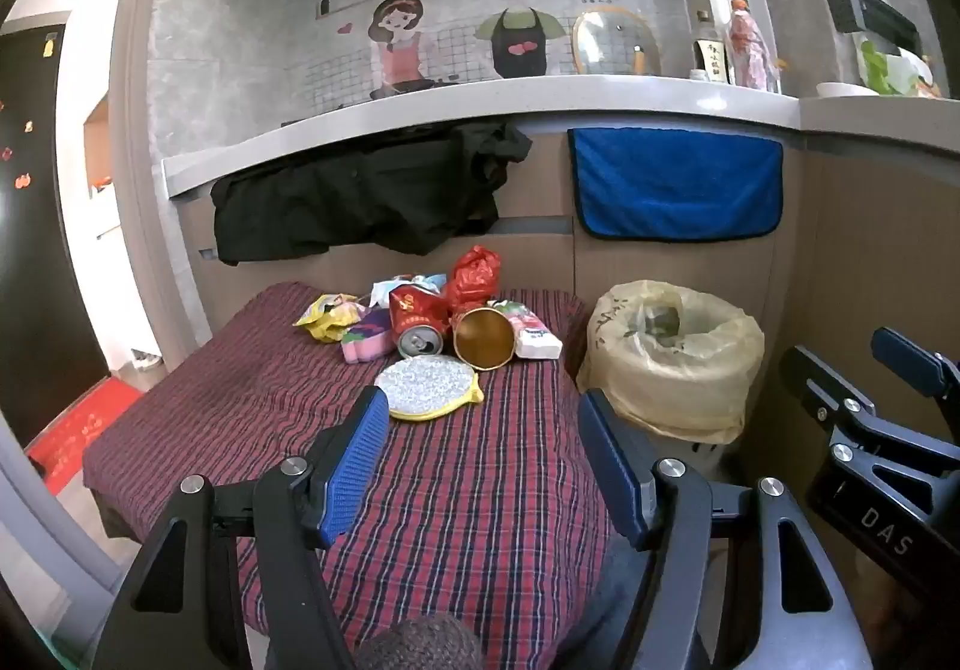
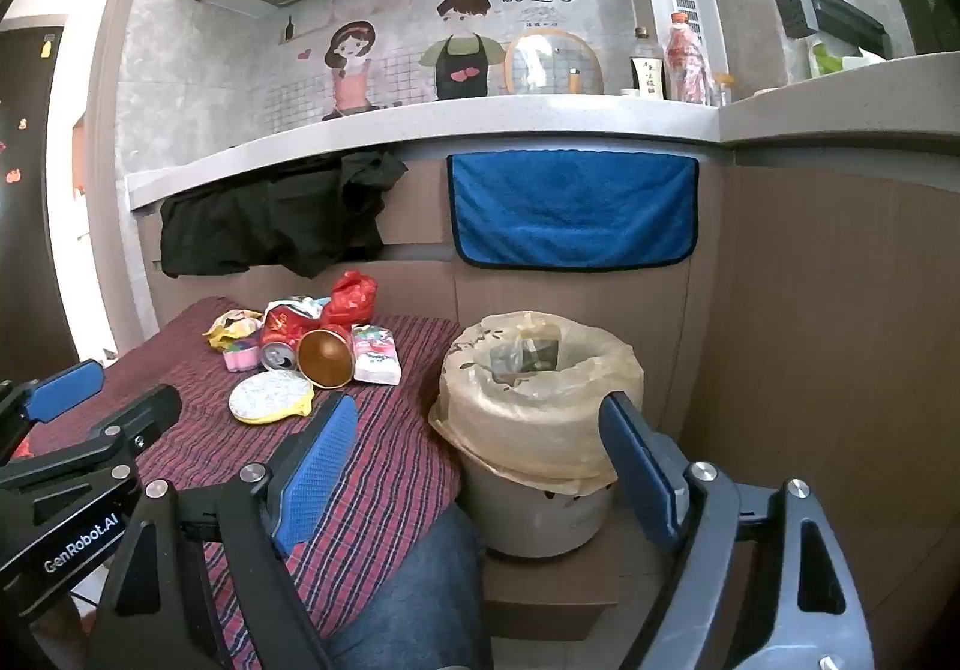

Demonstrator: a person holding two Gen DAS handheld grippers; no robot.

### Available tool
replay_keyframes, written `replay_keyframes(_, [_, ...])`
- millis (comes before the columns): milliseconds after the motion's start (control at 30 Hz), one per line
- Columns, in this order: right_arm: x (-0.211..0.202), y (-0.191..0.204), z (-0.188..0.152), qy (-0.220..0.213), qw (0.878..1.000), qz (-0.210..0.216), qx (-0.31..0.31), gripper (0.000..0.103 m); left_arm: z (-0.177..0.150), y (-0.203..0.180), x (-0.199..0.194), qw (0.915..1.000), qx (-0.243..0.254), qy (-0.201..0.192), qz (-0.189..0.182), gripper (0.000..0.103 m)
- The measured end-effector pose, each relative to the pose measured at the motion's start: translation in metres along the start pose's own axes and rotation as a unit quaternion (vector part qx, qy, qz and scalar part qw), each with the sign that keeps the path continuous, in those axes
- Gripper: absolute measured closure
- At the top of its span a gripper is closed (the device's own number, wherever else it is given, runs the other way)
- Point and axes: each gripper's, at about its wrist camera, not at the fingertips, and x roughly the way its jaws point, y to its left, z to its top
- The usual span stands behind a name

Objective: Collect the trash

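Trash lies in a pile at the far end of a plaid-covered table [image 1: 432, 490]: a crushed red can [image 1: 418, 323], a gold-lined cup [image 1: 483, 337] on its side, a red plastic bag [image 1: 474, 274], a tissue pack [image 1: 536, 337], a yellow wrapper [image 1: 327, 317], a pink item [image 1: 367, 343] and a round silver and yellow lid [image 1: 427, 388]. A bin lined with a yellowish bag [image 1: 675, 355] stands right of the table. My left gripper [image 1: 480, 466] is open and empty above the table, short of the lid. My right gripper [image 2: 474, 466] is open and empty, in front of the bin [image 2: 540, 400].
A counter ledge [image 1: 480, 105] runs behind the table, with black cloth [image 1: 360, 196] and a blue towel [image 1: 678, 184] hanging from it. Bottles [image 1: 747, 45] and a pot lid stand on the ledge. A person's jeans-clad knee [image 2: 414, 598] shows below the table edge.
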Motion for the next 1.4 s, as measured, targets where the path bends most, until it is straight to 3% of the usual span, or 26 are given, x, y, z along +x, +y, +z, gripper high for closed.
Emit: replay_keyframes(1400, [0.007,0.006,-0.004,0.017,1.000,0.010,-0.005,0.023,0.004,0.014,-0.005,0.9999,-0.003,0.003,0.010,0.037])
